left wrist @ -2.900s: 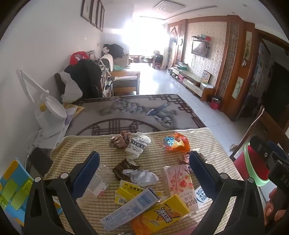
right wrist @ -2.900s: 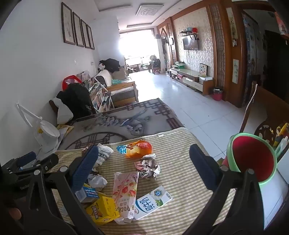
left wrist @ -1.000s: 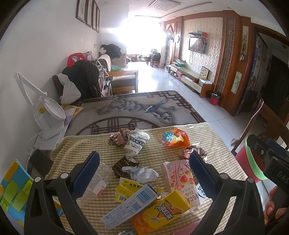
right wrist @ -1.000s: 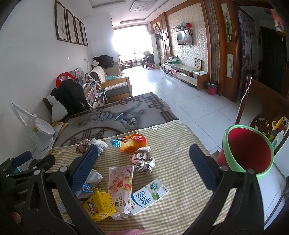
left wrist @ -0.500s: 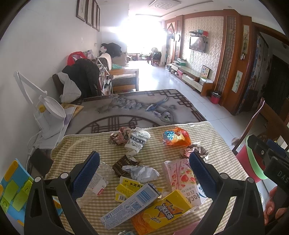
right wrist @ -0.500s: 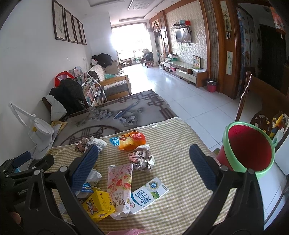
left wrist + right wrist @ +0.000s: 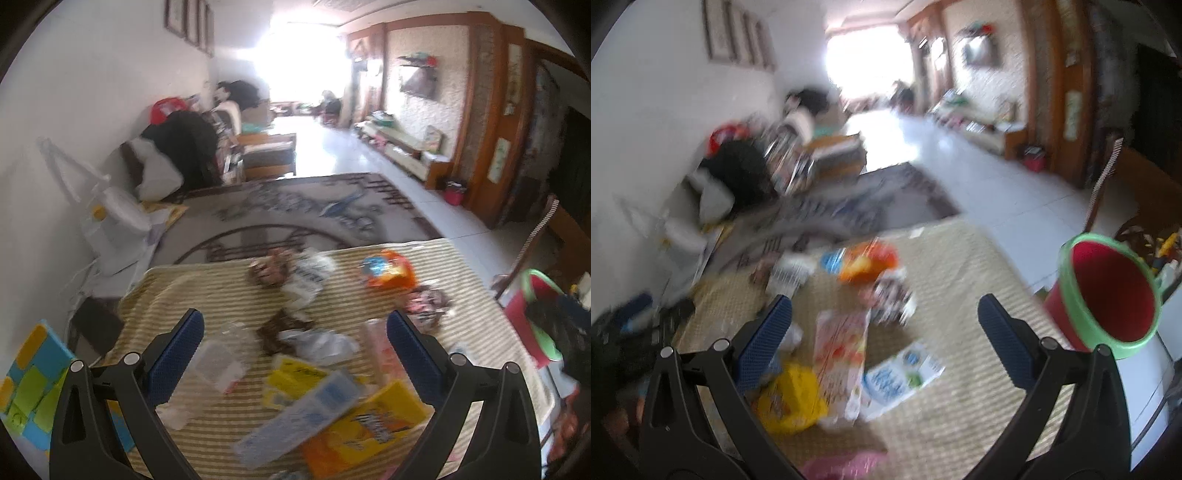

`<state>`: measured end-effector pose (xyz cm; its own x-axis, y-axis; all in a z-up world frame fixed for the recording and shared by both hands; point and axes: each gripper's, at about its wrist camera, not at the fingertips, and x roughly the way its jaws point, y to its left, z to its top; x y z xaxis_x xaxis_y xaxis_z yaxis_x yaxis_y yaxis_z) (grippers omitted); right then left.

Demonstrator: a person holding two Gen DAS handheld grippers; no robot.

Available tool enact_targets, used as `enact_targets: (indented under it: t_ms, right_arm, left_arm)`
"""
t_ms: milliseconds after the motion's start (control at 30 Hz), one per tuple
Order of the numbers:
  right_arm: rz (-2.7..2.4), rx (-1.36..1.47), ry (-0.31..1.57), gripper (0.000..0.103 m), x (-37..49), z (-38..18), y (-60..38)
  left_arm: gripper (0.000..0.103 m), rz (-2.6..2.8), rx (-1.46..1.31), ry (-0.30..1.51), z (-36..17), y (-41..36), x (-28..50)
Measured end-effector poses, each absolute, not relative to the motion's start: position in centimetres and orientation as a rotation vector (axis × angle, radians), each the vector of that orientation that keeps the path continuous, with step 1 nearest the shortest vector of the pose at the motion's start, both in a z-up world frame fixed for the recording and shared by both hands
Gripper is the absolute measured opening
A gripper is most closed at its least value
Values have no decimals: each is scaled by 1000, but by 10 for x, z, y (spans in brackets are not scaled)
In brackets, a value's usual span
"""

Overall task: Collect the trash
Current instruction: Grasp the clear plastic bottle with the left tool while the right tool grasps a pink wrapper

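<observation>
Many light scraps of trash lay spread over the striped yellow tablecloth [image 7: 207, 291]: a flat yellow snack box [image 7: 376, 417] nearest, a crumpled white paper wad [image 7: 317, 341] behind it and an orange crisp bag [image 7: 866, 262] farther off, all likely soft, crushable and best pinched at an edge or fold. Both the left gripper [image 7: 293, 345] and the right gripper [image 7: 884, 325] hung wide open and empty above them, with the red green-rimmed bucket [image 7: 1106, 295] at the table's right. Compared with half a second earlier both views had blurred and the litter sat lower in frame, suggesting the grippers had started moving.
</observation>
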<state>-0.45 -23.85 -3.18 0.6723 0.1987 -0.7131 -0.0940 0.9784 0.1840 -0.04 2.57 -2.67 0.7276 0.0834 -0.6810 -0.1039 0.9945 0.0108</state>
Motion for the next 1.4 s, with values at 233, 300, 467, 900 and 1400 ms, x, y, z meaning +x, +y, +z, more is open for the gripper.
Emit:
enact_targets:
  t_ms: [233,300,467,900,1400]
  right_arm:
    - [359,232,1235,99,-27,-128,-218]
    - [391,292,1318,98,-32,-151,-212]
    - [411,330,1377,62,-29,-178,-202]
    - [427,346,1182,9,-44,-135,-231]
    - [371,383,1070,9,-32,-110,-269]
  left_arm:
    - [95,240,-108,810,-49,95,-7]
    - [95,281,-112,830,-58,109,-9]
    - [95,316,-140,879,-79,128,-3]
    - [94,229,-72,1070,-155,117,71]
    - [70,196,-58,1089,-162,121,56]
